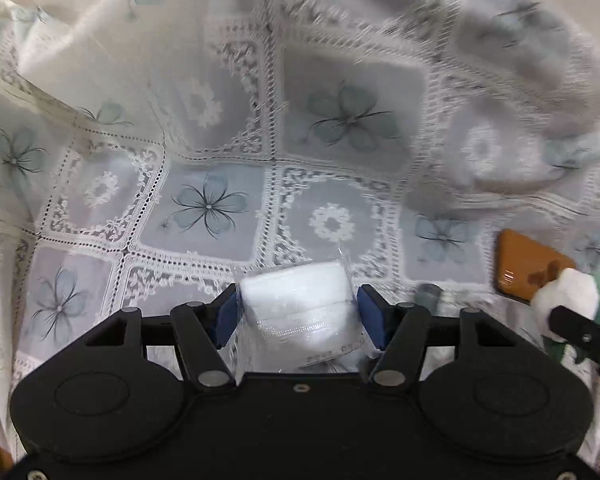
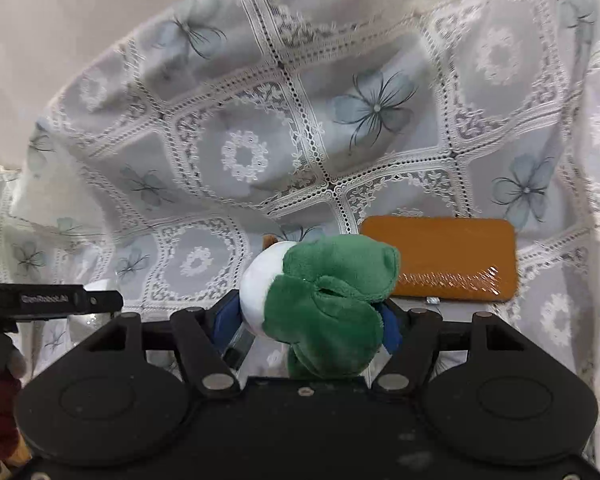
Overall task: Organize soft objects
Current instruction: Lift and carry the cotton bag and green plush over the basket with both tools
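Over a lace tablecloth [image 1: 204, 208] printed with blue flowers, the left gripper [image 1: 298, 314] clamps a plastic-wrapped white pack [image 1: 300, 304] and the right gripper [image 2: 312, 316] squeezes a green-and-white plush toy [image 2: 324, 300], both carried clear of the cloth, presumably for sorting, near an orange tray [image 2: 440, 256].

- A packet [image 1: 300, 312] sat between the left gripper's [image 1: 300, 312] fingers, above the lace cloth [image 1: 204, 140].
- A plush toy [image 2: 324, 304] sat between the right gripper's [image 2: 312, 316] fingers.
- A flat tray [image 2: 440, 260] lay on the cloth, just beyond and right of the toy.
- In the left wrist view, the toy and tray lay at the right edge.
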Available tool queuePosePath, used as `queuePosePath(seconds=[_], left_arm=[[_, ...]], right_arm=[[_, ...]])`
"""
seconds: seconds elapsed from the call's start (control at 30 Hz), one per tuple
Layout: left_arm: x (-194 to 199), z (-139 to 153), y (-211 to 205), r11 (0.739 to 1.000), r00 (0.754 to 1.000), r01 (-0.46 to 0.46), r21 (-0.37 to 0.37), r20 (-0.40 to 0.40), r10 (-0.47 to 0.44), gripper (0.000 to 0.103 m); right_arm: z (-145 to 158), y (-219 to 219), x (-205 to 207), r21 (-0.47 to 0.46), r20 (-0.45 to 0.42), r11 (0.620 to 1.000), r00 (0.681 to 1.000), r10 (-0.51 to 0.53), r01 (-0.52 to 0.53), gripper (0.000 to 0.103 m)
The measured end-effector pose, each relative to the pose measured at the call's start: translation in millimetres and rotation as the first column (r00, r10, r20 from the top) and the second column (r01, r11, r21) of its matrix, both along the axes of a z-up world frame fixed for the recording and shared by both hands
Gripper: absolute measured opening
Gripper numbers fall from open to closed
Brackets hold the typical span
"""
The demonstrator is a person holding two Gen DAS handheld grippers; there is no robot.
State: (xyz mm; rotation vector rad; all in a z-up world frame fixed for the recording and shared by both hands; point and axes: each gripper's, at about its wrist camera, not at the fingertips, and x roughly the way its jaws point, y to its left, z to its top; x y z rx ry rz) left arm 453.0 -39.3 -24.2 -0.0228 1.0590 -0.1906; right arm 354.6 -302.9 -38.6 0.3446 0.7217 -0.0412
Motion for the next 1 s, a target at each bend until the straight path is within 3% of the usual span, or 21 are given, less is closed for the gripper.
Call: queuePosePath(seconds=[0.3,0.5,0.73,1.0], left_arm=[[-88,61,-5,0.996,0.991,0.081,-0.024,0.111,-0.078,0.058],[-159,82,3,0.989,0.975,0.145,-0.03,0.174,-0.138,0.058],[-225,76,15,0.983,0.972,0.169,-0.066,0.179,-0.154,0.059],[-282,39,22,0.986,0.982,0.156,-0.06,0.116,-0.149,0.059]], right_arm=[[25,11,-91,-0.009,0.063,0.999,0.997,0.042,-0.041,0.068],[31,24,-164,0.0,0.111,0.997,0.991,0.076,-0.076,0.068],[18,42,-238,0.026,0.124,0.994,0.987,0.102,-0.106,0.069],[-13,55,-289,0.043,0.057,0.996,0.995,0.076,-0.079,0.069]])
